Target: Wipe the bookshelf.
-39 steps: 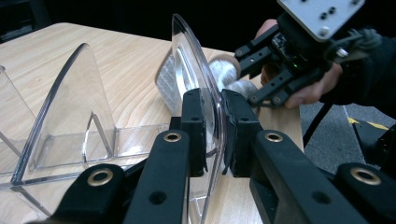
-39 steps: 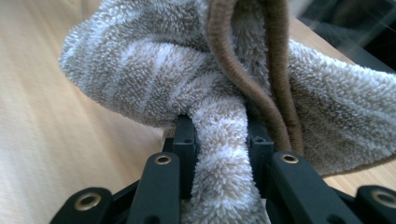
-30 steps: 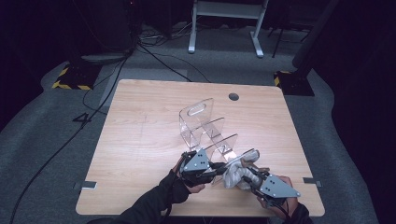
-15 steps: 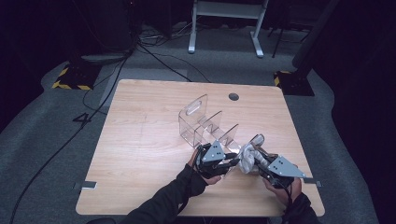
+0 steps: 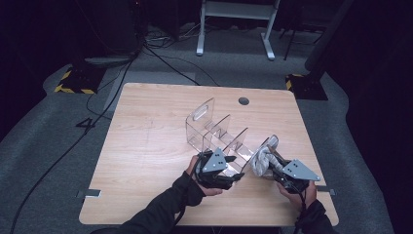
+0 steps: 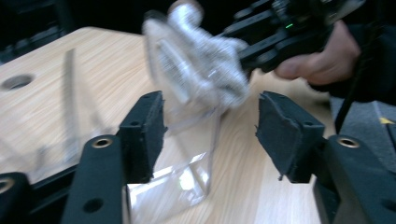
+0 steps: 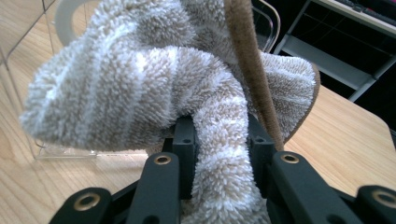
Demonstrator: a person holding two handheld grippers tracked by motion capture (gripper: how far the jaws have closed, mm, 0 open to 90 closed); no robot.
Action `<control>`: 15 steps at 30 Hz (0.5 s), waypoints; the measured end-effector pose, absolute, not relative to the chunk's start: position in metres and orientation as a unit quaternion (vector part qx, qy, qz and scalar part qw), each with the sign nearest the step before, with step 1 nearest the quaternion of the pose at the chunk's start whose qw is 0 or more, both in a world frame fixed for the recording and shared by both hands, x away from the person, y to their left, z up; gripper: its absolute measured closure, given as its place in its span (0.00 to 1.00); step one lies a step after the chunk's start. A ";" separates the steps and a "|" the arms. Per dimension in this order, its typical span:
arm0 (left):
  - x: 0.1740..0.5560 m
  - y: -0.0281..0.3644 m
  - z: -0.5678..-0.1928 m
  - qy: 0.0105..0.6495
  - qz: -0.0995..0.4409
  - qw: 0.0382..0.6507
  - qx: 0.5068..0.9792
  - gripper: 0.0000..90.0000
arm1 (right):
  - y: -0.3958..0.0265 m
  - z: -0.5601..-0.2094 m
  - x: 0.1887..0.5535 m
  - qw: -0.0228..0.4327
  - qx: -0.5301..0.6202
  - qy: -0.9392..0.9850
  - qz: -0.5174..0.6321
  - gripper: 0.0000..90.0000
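A fuzzy grey-and-beige striped towel hangs bunched at the near right end of a clear acrylic rack with upright dividers. My right gripper is shut on the towel, and a fold of it is pinched between the pads of that gripper. My left gripper lies beside the rack's near end. Its jaws have just been opening and now stand apart. A clear rack wall sits between them untouched, and the towel is beyond.
The rack stands on a wooden table with a round cable hole near the far edge. Grey carpet, cables and a white desk frame lie beyond. The table's front edge is close under both hands.
The right gripper has carried the towel to the right and up against the rack's near end. The left gripper followed to the right, and its jaws have opened.
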State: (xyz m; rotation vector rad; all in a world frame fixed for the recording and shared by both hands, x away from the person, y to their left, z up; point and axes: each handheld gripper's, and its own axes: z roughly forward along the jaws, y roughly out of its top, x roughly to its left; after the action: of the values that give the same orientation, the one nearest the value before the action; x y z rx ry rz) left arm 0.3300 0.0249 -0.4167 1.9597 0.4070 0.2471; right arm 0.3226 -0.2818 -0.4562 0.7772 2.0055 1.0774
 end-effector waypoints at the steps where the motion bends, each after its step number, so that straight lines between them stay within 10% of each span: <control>1: 0.331 0.031 -0.416 0.176 0.110 0.530 0.822 0.42 | -0.282 -0.456 0.322 0.358 0.301 0.779 0.418 0.80; 15: 0.378 0.131 -0.407 0.334 0.210 0.494 0.775 0.27 | -0.285 -0.421 0.300 0.378 0.283 0.748 0.466 0.80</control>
State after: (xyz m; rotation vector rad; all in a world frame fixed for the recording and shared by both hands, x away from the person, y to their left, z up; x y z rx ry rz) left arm 0.3784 0.1308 -0.4068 1.8784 0.8106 0.5087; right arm 0.3001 -0.2854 -0.4212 0.7228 1.9129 1.1907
